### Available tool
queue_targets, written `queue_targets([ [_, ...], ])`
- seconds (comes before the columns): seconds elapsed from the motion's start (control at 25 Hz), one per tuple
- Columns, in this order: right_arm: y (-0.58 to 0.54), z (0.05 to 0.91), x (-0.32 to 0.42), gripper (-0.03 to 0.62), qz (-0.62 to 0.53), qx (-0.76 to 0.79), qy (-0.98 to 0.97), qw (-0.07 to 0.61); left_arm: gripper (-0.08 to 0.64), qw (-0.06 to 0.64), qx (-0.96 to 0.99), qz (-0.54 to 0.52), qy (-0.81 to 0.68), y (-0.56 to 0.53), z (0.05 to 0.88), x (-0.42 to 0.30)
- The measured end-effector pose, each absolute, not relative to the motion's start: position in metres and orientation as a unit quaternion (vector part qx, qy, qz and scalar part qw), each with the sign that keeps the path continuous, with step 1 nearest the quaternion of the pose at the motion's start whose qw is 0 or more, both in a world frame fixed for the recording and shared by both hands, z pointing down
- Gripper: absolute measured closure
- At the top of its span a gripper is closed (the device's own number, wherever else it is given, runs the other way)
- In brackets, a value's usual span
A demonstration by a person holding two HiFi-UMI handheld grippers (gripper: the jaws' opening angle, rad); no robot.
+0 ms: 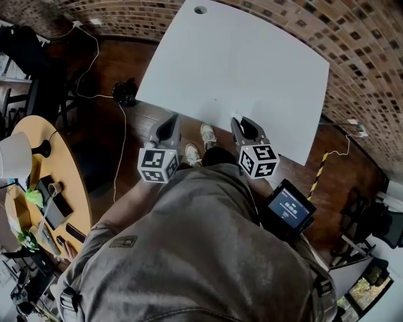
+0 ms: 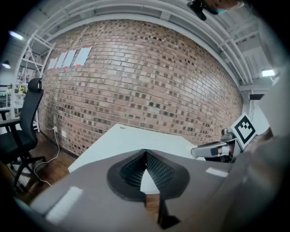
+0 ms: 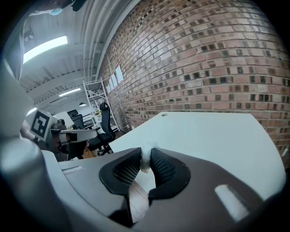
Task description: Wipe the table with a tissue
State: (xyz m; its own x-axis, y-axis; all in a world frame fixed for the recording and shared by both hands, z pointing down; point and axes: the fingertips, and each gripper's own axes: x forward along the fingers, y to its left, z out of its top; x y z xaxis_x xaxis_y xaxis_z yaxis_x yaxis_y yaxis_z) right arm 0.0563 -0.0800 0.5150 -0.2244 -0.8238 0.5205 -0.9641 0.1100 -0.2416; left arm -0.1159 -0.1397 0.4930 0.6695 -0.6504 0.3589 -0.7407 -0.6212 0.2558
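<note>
The white table (image 1: 252, 63) stretches ahead of me, its near edge just beyond both grippers. My right gripper (image 1: 242, 122) hangs at that edge, shut on a small wad of white tissue (image 3: 145, 155) pinched between its ribbed pads, above the table (image 3: 213, 131). In the head view the tissue (image 1: 235, 115) shows as a tiny white bit at the jaw tips. To the left, my left gripper (image 1: 169, 123) hovers over the floor near the table's corner. Its jaws are shut with nothing between them (image 2: 146, 154), pointing at the table (image 2: 131, 136).
A brick wall (image 2: 149, 77) backs the table. A cable hole (image 1: 200, 9) sits near the far edge. Cables (image 1: 119, 126) trail over the wooden floor at left. A round wooden table (image 1: 66, 166) with a lamp (image 1: 14, 156) stands left; an office chair (image 2: 25, 122) further off.
</note>
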Motion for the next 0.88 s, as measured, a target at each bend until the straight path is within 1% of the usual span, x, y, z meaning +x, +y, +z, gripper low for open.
queue_targets([
  [0.48,-0.134,0.568,0.057,0.518,0.305,0.565,-0.744,0.184,0.558,0.203,0.876,0.159,-0.408,-0.179,0.516,-0.115],
  [0.88,-0.16,0.611,0.05,0.518,0.334,0.519,-0.749,0.239,0.558,0.226,0.858,0.199,-0.417,-0.191,0.54,-0.114],
])
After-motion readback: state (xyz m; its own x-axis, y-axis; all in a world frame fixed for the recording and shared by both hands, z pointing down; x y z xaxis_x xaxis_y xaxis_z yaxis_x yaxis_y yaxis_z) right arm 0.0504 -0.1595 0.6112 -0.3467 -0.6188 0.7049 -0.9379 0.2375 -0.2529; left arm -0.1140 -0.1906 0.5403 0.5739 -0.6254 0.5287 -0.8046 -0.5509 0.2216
